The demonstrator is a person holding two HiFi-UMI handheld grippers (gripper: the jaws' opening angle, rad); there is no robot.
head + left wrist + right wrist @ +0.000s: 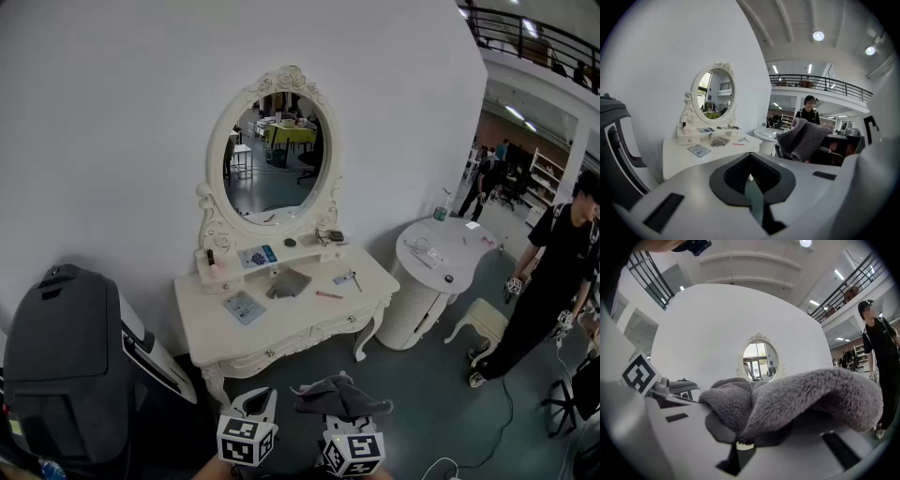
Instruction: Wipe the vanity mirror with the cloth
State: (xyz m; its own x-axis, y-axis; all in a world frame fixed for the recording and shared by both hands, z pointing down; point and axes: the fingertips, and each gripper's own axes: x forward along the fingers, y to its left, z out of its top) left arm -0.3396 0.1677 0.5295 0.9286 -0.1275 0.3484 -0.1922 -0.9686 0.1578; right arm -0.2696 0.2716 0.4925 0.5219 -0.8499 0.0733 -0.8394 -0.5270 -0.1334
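Two sets of tongs hang low before the table (pixel 214 330), well apart from the mirror (pixel 277 155). The right tongs (pixel 740 442) pinch a fold of the grey cloth (pixel 797 397); the left tongs (pixel 752 180) are pressed together on nothing. The cloth looks soft, light and floppy, so a bunched grip near its middle should wipe more firmly; the glass is fragile.

Right hand-held gripper (pixel 740 444): jaw tips concealed under the cloth (pixel 797 399); same cloth screens everything below the vanity mirror (pixel 759 357) in the right gripper view; left hand-held gripper (pixel 255 403) cut off by the head view's bottom edge; small articles (pixel 328 294) on the surface (pixel 309 319) too small to identify.
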